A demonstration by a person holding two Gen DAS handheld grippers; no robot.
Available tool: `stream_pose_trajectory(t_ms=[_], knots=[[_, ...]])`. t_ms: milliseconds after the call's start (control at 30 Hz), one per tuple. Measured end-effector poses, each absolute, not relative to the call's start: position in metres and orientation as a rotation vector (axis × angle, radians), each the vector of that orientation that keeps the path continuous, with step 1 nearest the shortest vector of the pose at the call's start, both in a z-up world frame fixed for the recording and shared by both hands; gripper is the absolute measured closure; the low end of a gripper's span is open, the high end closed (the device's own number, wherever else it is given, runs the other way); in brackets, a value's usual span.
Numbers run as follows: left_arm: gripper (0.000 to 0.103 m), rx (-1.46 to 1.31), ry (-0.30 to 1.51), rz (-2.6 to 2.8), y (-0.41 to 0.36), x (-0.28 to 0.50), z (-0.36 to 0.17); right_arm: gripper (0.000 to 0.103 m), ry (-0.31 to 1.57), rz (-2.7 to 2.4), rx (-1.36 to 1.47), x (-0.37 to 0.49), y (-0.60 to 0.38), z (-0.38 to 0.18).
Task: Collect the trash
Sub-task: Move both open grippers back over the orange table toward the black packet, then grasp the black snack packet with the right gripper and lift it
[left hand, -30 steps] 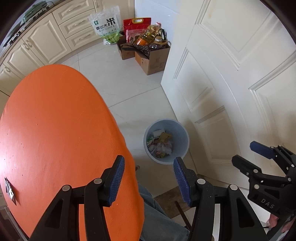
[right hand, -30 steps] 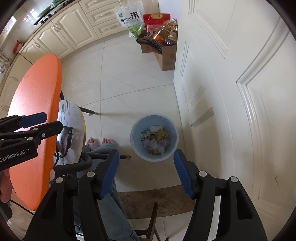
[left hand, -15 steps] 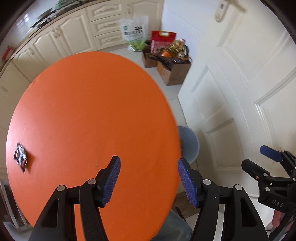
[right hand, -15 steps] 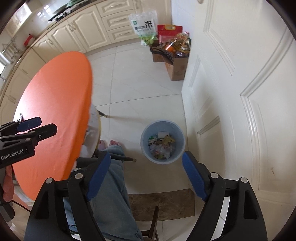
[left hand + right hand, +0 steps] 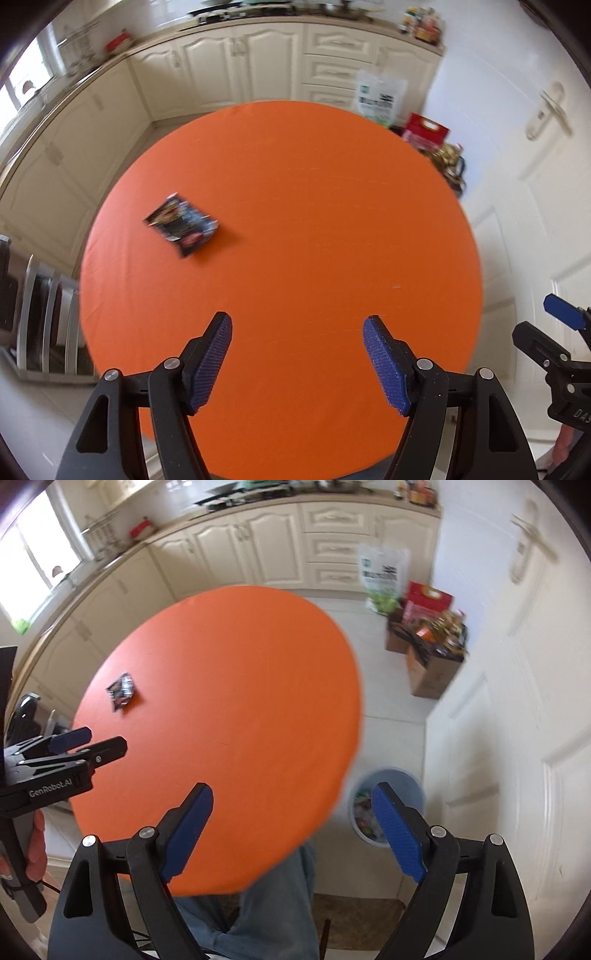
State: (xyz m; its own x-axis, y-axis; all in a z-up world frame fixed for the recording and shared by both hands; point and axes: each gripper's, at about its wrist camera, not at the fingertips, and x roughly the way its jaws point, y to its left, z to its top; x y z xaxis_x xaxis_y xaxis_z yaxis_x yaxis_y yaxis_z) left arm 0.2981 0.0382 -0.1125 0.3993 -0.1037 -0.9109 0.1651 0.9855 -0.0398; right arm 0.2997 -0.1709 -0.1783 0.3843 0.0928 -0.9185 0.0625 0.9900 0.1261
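- The trash, a dark crumpled snack wrapper [image 5: 181,225], lies flat on the left part of my round orange bench [image 5: 295,240], well away from the near edge; nothing touches it.
- From my right wrist view the same wrapper [image 5: 121,691] sits near the bench's far left rim, well apart from both grippers.
- My left gripper [image 5: 297,363] hangs above the near part of the bench, pointing steeply down. Its jaws have just been opening and stand moderately wide, with only bare orange surface between the blue pads.
- My right gripper [image 5: 291,834] hovers over the bench's near right edge. Its jaws have just been opening too and stand wide, with nothing between them.
- On the floor below the bench edge, next to the white door [image 5: 517,701], stands a pale blue bin [image 5: 384,805] with mixed litter inside.
- My jeans-clad leg [image 5: 273,904] shows under the bench edge.
- Further off, cardboard boxes [image 5: 428,664] full of groceries and a white-and-green bag [image 5: 382,578] stand against cream kitchen cabinets [image 5: 277,542].
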Motion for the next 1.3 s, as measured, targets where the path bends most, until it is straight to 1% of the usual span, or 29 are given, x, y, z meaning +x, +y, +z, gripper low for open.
stream_pose_trajectory(t_ms=[200, 267, 500, 633, 767, 900, 1033, 1133, 1167, 1267, 1300], knots=[[0.033, -0.066, 1.153, 0.001, 0.118, 0.297, -0.117, 0.010, 1.196, 0.155, 0.038, 0.351, -0.088, -0.190], [0.030, -0.114, 1.153, 0.064, 0.147, 0.295, -0.122, 0.010, 1.209, 0.186, 0.009, 0.367, -0.064, -0.196], [0.030, -0.227, 1.158, 0.185, 0.210, 0.305, -0.134, 0.010, 1.260, 0.298, -0.108, 0.424, 0.017, -0.227], [0.029, -0.306, 1.164, 0.217, 0.228, 0.318, -0.145, 0.010, 1.308, 0.332, -0.118, 0.456, 0.047, -0.247], [0.029, -0.339, 1.183, 0.208, 0.243, 0.351, -0.159, 0.010, 1.354, 0.360, -0.126, 0.481, 0.068, -0.267], [0.029, -0.370, 1.183, 0.213, 0.261, 0.376, -0.171, 0.010, 1.387, 0.387, -0.150, 0.493, 0.084, -0.282], [0.029, -0.390, 1.195, 0.198, 0.267, 0.386, -0.187, 0.010, 1.380, 0.411, -0.220, 0.497, 0.097, -0.293], [0.029, -0.398, 1.199, 0.196, 0.271, 0.389, -0.196, 0.018, 1.383, 0.425, -0.255, 0.501, 0.105, -0.299], [0.029, -0.394, 1.202, 0.199, 0.272, 0.390, -0.198, 0.026, 1.384, 0.415, -0.284, 0.501, 0.108, -0.302], [0.029, -0.403, 1.202, 0.203, 0.275, 0.390, -0.202, 0.038, 1.381, 0.432, -0.287, 0.502, 0.111, -0.302], [0.029, -0.407, 1.202, 0.201, 0.274, 0.390, -0.201, 0.045, 1.377, 0.441, -0.294, 0.501, 0.112, -0.300]])
